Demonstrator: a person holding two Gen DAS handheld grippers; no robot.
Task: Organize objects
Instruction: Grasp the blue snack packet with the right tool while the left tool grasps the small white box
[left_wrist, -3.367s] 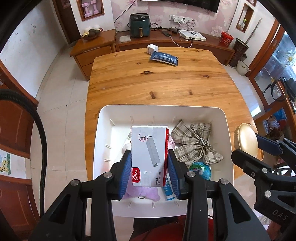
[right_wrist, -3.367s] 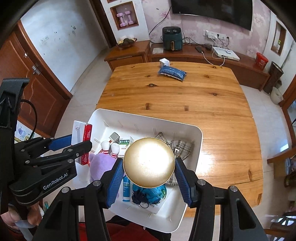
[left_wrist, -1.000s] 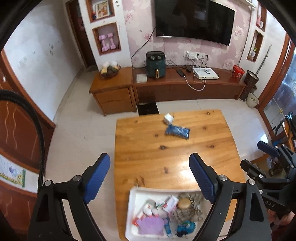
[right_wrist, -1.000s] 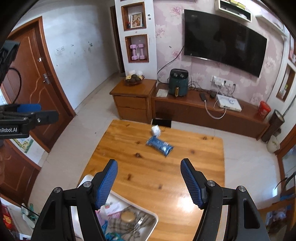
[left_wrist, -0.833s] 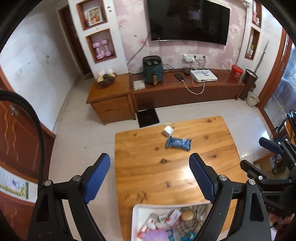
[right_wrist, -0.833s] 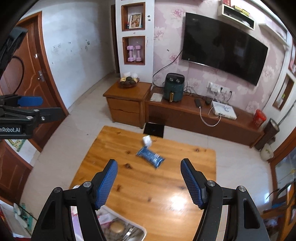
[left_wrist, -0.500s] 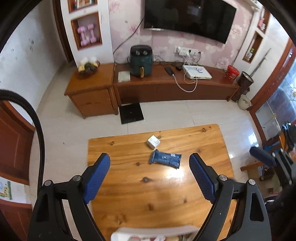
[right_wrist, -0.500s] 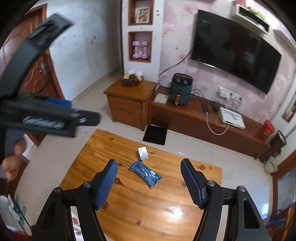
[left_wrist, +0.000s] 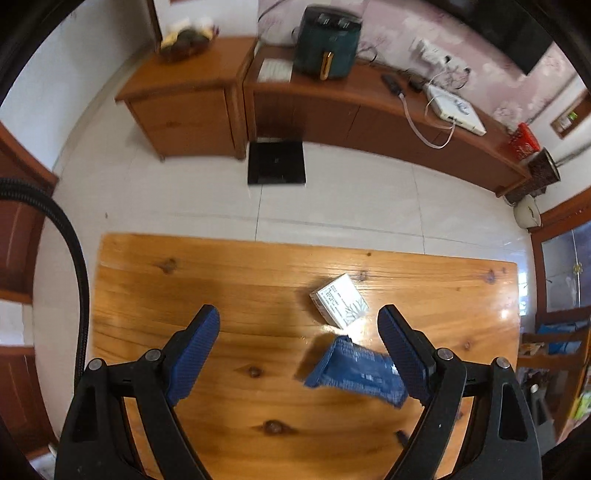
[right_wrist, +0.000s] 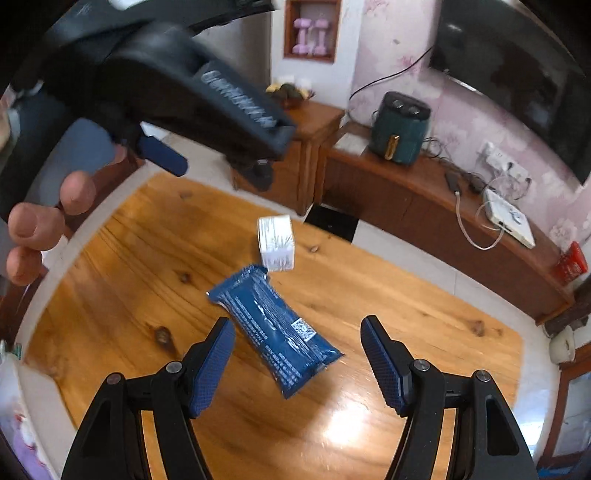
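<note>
A blue foil packet (right_wrist: 275, 328) lies flat on the wooden table (right_wrist: 406, 317), and a small white box (right_wrist: 276, 243) sits just beyond its far end. My right gripper (right_wrist: 297, 343) hangs open above the packet's near half, nothing between its pads. In the left wrist view the packet (left_wrist: 354, 371) lies toward the right finger and the white box (left_wrist: 340, 306) just beyond it. My left gripper (left_wrist: 299, 343) is open wide and empty above the table (left_wrist: 192, 288). The left gripper's body and the hand (right_wrist: 40, 221) holding it fill the upper left of the right wrist view.
A low wooden cabinet (left_wrist: 369, 110) runs along the far wall with a dark green air fryer (left_wrist: 327, 48), cables and a white device on it. A black floor scale (left_wrist: 277, 162) lies on the tiles beyond the table. The white bin's rim (right_wrist: 11, 398) shows at lower left.
Both grippers have dropped from high above the room toward the table's far end; the packet and box now loom large under them. The white bin has slid almost out of view. Jaws unchanged.
</note>
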